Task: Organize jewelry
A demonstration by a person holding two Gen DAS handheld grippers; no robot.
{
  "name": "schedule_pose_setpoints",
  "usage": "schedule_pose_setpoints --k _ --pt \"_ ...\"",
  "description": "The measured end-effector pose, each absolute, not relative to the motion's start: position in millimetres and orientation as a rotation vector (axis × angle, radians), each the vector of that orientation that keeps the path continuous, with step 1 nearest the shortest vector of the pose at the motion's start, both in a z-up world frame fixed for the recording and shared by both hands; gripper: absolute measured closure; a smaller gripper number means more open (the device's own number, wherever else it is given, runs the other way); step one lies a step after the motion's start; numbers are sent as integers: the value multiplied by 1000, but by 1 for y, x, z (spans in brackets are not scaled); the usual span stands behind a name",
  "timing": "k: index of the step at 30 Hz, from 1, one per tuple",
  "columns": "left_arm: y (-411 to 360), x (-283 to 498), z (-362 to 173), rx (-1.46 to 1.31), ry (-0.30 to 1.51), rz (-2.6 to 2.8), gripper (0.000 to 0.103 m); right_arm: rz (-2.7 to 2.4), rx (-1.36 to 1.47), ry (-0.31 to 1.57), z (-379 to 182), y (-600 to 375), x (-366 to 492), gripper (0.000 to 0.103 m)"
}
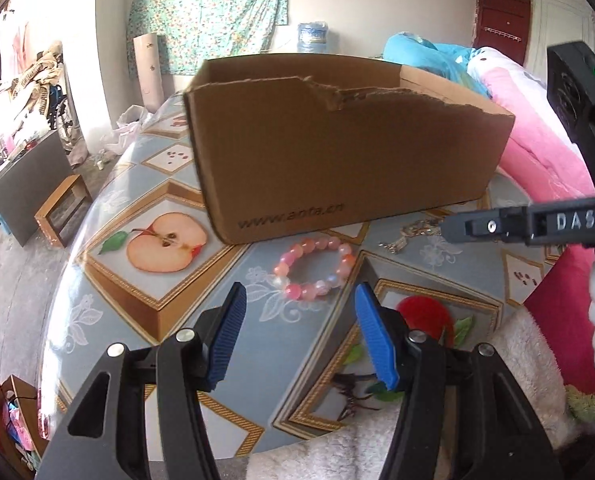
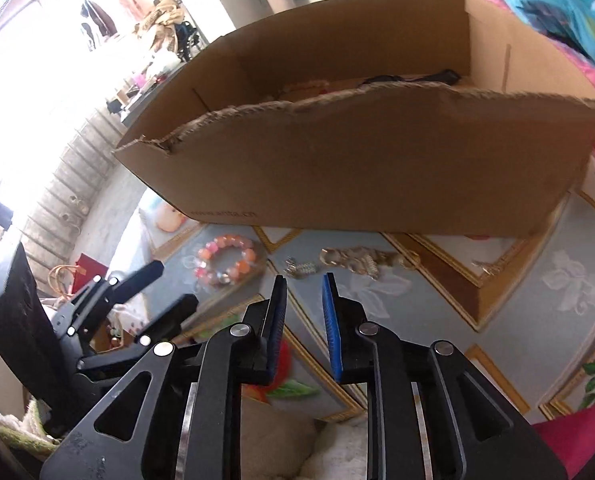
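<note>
Cardboard box (image 1: 349,152) walls off the table (image 1: 217,264) behind the bracelet (image 1: 313,268).

We see a pink/orange bead bracelet (image 1: 314,269) lying flat on the bench, closed loop, just in front of the cardboard box (image 1: 337,152) near its front left corner. To its right, apart from it, a small pile of gold-tone chain jewelry (image 2: 361,260) plus a silvery piece (image 2: 301,268), also flat. Box is open-top w/ torn front edge; some items lie inside, too indistinct to ID.
</note>
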State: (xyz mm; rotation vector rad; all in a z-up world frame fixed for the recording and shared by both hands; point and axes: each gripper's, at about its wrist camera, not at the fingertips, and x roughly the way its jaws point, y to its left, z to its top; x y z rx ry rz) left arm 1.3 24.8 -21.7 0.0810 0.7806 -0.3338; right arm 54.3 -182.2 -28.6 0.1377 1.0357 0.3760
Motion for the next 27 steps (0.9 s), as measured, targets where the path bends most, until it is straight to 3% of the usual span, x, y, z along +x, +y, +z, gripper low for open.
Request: schedule_pose_setpoints --k 9,27 --pt "-6 14 -23 24 832 -432 48 171 33 964 -35 -232 15 66" --pt "-8 55 9 73 735 -267 47 267 217 796 -5 -261 73 66"
